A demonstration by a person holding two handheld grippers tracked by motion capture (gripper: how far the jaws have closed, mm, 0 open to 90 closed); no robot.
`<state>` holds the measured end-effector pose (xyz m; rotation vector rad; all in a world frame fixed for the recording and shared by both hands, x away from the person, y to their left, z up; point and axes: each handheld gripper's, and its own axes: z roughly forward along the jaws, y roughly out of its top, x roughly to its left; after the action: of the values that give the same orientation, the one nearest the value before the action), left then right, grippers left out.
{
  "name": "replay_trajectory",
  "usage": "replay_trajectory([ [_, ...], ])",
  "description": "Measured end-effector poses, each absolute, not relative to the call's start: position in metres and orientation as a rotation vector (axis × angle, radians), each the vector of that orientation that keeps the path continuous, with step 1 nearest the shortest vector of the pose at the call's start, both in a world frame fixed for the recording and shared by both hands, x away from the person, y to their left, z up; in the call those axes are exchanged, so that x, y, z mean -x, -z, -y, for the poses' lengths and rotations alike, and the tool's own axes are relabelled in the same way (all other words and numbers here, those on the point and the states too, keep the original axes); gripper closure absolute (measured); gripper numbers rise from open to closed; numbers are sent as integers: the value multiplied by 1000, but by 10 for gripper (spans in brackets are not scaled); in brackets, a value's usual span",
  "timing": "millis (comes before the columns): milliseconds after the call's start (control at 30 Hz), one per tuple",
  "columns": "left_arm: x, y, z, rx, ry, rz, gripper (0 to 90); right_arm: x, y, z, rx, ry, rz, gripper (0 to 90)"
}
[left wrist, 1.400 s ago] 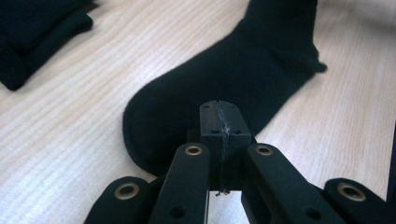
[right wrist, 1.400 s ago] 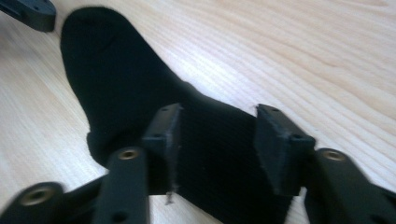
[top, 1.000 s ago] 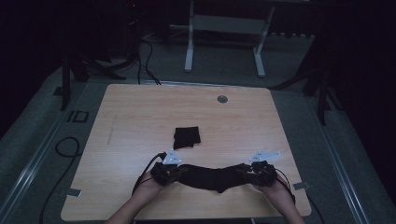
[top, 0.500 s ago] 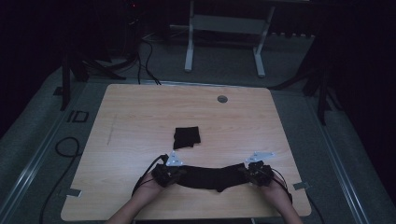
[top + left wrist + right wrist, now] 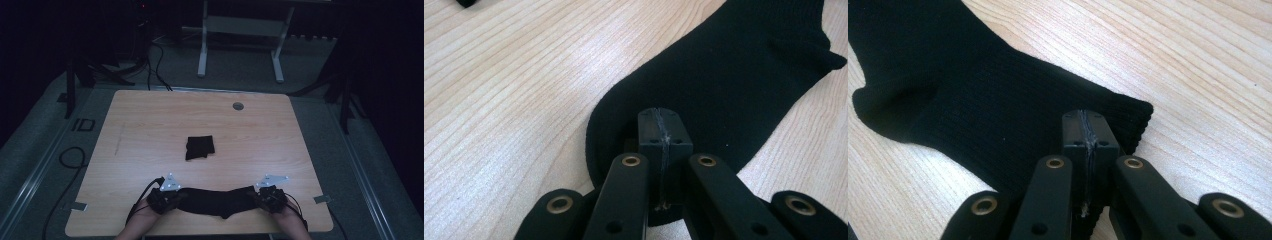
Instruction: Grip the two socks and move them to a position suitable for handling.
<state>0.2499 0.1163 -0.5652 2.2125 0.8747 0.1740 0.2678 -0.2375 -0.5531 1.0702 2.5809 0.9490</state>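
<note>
Near the 6 o'clock edge of the light wooden desk (image 5: 150,125), a long black knitted sock (image 5: 217,200) lies stretched flat between the two hand-held grippers. The left gripper (image 5: 167,199) has its fingers closed on the rounded toe end, at about 7 o'clock on the desk; in the left gripper view the pads meet with the toe fabric pinched below them. The right gripper (image 5: 270,196), at about 5 o'clock, has just been closing its fingers, and they now clamp the ribbed cuff end of the sock, the fabric caught between them in the right gripper view. Compared with a second ago, both hands have slid a little toward the near edge, and the sock looks more drawn out between them, its heel bulging toward 6 o'clock. My reading is that both ends are now secured, so the sock is ready to be lifted or folded, probably end over end. A small folded black cloth bundle (image 5: 200,147), likely a sock already folded, sits well apart near the desk's centre. A round grey cable grommet (image 5: 238,106) marks 12 o'clock. No container stands on the desk.
</note>
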Motion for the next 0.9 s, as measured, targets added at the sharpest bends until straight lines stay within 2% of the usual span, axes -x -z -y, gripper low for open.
replay_trajectory([
  [167, -251, 566, -117, -2201, -160, -867, 898, -270, 553, 238, -1081, -952, -2590, 875],
  [200, -251, 566, -117, -2196, -150, -869, 894, -270, 551, 237, -1081, -960, -2611, 832],
  [267, -249, 563, -116, -2189, -150, -843, 746, -271, 548, 235, -1066, -971, -2633, 808],
  [333, -246, 557, -117, -2183, -171, -805, 707, -274, 542, 233, -1046, -1020, -2629, 808],
  [533, -244, 546, -133, -2105, -192, -833, 511, -294, 509, 208, -906, -1102, -2594, 697],
  [700, -244, 552, -153, -2052, -203, -909, 442, -325, 489, 175, -819, -1135, -2559, 560],
  [900, -240, 558, -168, -2013, -206, -959, 394, -372, 487, 133, -804, -1109, -2582, 439],
])
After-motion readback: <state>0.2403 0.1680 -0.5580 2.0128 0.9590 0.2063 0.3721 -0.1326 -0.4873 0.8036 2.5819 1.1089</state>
